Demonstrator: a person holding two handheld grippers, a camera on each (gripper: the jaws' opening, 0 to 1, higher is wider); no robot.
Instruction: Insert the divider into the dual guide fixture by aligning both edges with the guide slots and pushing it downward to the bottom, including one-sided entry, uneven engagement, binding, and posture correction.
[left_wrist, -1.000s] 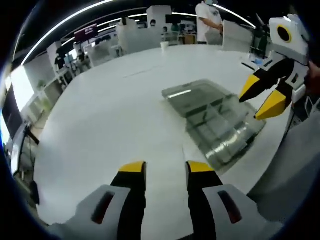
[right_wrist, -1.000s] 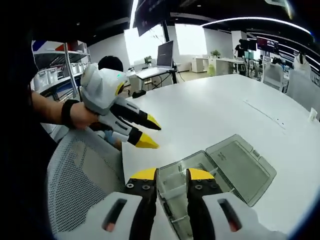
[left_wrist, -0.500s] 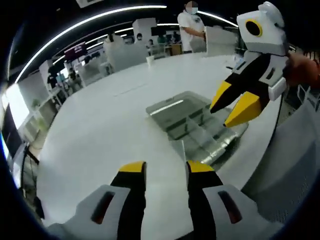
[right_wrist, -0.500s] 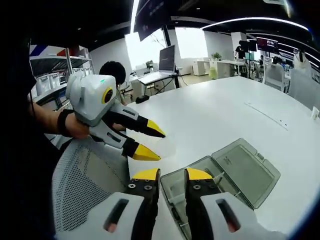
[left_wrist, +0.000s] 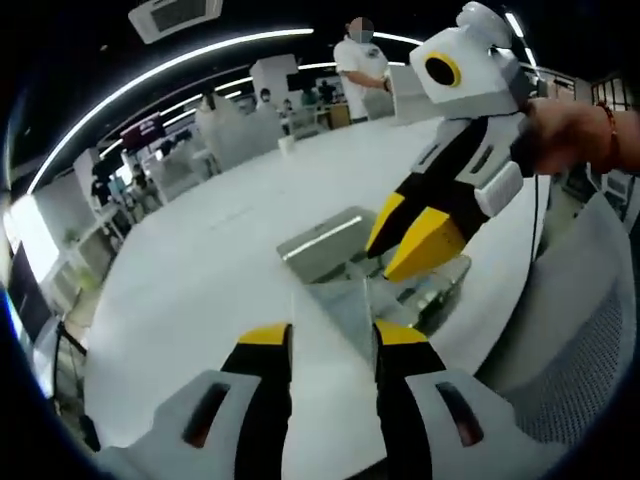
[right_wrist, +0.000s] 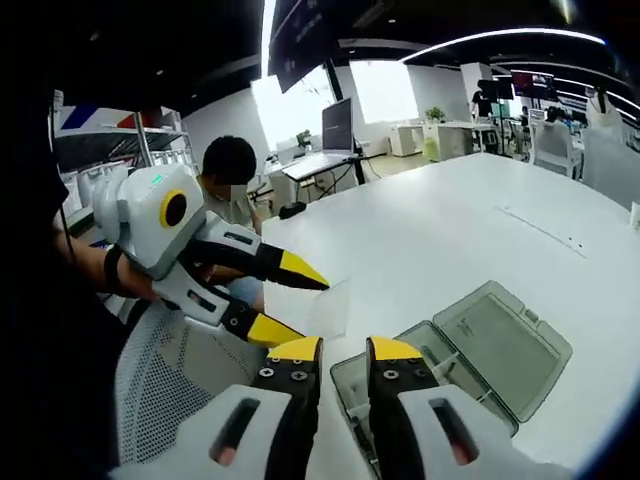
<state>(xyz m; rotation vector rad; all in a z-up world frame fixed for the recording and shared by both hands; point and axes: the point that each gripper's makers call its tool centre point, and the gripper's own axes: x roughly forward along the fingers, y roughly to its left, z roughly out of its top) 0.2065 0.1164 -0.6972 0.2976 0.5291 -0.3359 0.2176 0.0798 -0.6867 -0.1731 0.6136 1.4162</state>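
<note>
Left gripper (right_wrist: 285, 300) pinches the clear divider (right_wrist: 328, 308) above the open box (right_wrist: 455, 360) on the table (right_wrist: 440, 230), right gripper (left_wrist: 405, 235) spread nearby; level both edges before lowering.

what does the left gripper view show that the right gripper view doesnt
Left gripper view: the clear divider seen flat-on between the left gripper jaws, and a person standing beyond the table.

Right gripper view: a person seated by a monitor, and the open lid of the clear box seen from above.

Both: the white table, the box, the divider and the right gripper.
</note>
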